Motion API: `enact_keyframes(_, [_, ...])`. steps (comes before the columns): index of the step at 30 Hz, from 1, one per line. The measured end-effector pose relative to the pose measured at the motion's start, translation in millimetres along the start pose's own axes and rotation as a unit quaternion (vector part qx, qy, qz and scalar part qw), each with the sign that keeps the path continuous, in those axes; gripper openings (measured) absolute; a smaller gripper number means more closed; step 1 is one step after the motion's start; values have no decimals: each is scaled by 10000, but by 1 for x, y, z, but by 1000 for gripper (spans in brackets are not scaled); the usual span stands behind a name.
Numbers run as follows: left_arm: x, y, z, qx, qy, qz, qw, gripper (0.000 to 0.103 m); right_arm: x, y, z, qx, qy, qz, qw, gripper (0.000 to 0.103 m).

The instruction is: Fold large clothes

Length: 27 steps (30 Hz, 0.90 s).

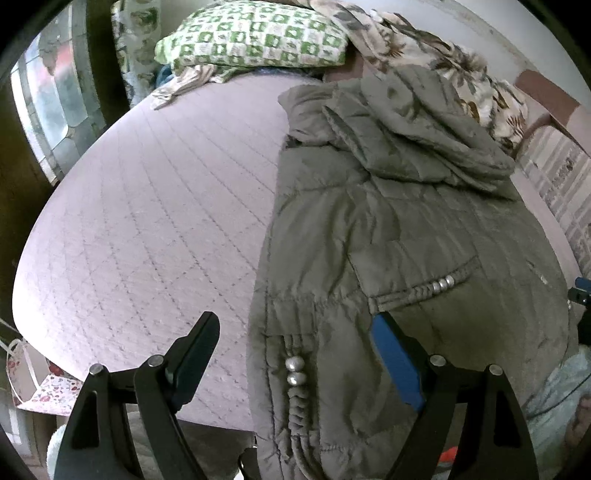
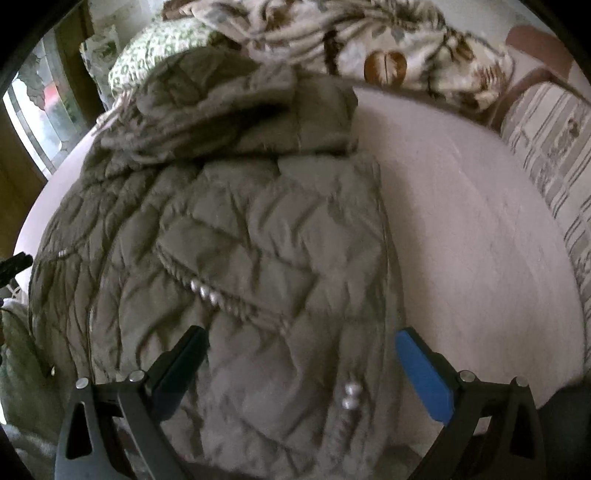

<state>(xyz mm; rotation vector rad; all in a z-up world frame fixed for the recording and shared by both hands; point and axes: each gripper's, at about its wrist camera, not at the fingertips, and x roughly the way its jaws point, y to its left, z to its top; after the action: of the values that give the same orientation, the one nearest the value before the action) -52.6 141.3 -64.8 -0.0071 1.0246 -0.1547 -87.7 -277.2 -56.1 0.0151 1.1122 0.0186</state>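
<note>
1 jacket [image 1: 388, 258] – 2 grippers, fingers apart

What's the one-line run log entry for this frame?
stage: pre-grasp | left gripper: open, empty, at coat hem | right gripper: open, empty, over coat | coat: lengthwise on bed, hood toward pillow

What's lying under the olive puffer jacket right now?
The olive puffer jacket lies on the pale quilted bed cover, hem hanging over the near edge. Whether anything is tucked beneath it is hidden by the jacket itself.
</note>
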Motion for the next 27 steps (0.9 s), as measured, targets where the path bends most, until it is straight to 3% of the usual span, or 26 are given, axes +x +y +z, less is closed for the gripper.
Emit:
enact_keyframes(13, [9, -1, -12, -34, 275, -79, 9996, 85, 14, -16, -21, 136, 359, 80, 9992, 103])
enact_keyframes(19, [19, 5, -24, -145, 537, -398, 9977, 85, 17, -23, -22, 266, 490, 84, 9984, 103])
enact_keyframes(27, [16, 9, -34, -183, 601, -461, 9970, 85, 24, -31, -29, 427, 698, 360, 9960, 103])
